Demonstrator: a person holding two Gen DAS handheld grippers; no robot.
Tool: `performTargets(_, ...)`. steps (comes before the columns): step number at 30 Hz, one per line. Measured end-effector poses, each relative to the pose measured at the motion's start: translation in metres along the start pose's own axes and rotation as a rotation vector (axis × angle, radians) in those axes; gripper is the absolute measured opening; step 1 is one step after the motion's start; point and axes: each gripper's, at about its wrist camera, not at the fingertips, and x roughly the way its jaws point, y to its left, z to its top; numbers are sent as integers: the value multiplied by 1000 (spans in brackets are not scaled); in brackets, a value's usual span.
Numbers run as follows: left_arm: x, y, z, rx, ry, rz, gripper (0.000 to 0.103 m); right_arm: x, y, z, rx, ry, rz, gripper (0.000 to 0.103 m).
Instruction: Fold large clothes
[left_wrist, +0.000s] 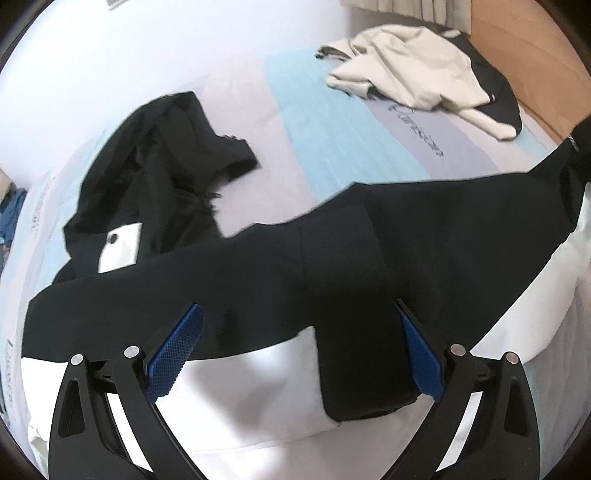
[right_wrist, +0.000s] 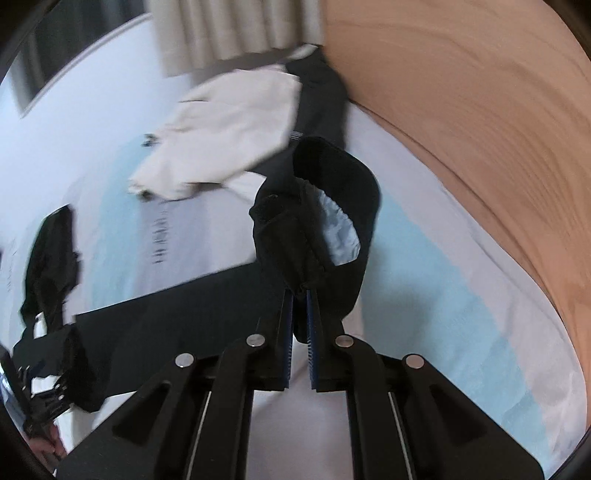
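A: Where does the black jacket (left_wrist: 295, 258) lie?

B: Spread on the bed (left_wrist: 332, 129). In the left wrist view its body fills the middle, and one sleeve (left_wrist: 535, 192) runs out toward 2 o'clock, long axis from about 8 to 2. The hood end (left_wrist: 155, 166) bunches up at 10 o'clock.

A: And the grippers?

B: The left gripper (left_wrist: 299, 350) hangs with its jaws wide apart, holding nothing; a black flap of the jacket lies between them on the white panel (left_wrist: 251, 369), but I cannot tell if the blue pads (left_wrist: 177, 350) touch it. The right gripper (right_wrist: 300, 332) is closed narrow on the sleeve cuff (right_wrist: 325, 221), which stands up at 12 o'clock from its fingertips, pale lining showing inside.

A: So which hand leads the fold?

B: My judgement: the right, since it alone has cloth. In its view the sleeve trails back toward 8 o'clock to the jacket body, so the cuff would need carrying along that axis, across onto the body. The left is nearer the torso and could pin it.

A: Anything in the way?

B: A cream garment (left_wrist: 406, 70) over a dark one (left_wrist: 502, 96) sits at 1 o'clock in the left view, well apart from the jacket. The right view is blurred, so details there are uncertain.
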Motion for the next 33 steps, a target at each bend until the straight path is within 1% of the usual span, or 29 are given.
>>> performTargets(3,-15,17,-2,-23,-28,-1,97,-20,39,4,-69,-29,34,6)
performTargets(6,-33,38,-7,-41,-58,12,96,-40,89,5,-147,-51,79,5)
performTargets(9,-52,76,-17,-69,-78,44,96,-53,140,-1,-209,-55,124,5)
performTargets(12,-60,115,-30,-102,-70,84,96,-61,199,-13,-257,-55,170,5)
performTargets(13,-63,135,-39,-121,-64,103,96,-63,219,-19,-274,-56,188,5)
performTargets(14,-66,151,-46,-137,-59,115,96,-66,248,-27,-298,-54,214,5)
performTargets(17,-72,202,-76,-186,-37,162,96,-69,308,-53,-340,-40,261,4)
performTargets(19,-76,242,-101,-221,-12,190,96,-66,358,-79,-372,-12,305,4)
performTargets(20,-77,254,-110,-229,-4,200,96,-66,383,-92,-393,-3,322,4)
performTargets(23,-78,304,-146,-259,34,235,96,-65,445,-129,-425,38,369,3)
performTargets(26,-80,347,-174,-293,60,242,96,-69,496,-158,-450,61,396,3)
performTargets(28,-81,369,-188,-300,69,246,96,-71,533,-179,-448,84,417,3)
performTargets(31,-82,402,-206,-310,78,247,96,-72,580,-198,-455,109,442,3)
performTargets(33,-80,420,-213,-319,84,244,96,-75,611,-213,-469,121,460,3)
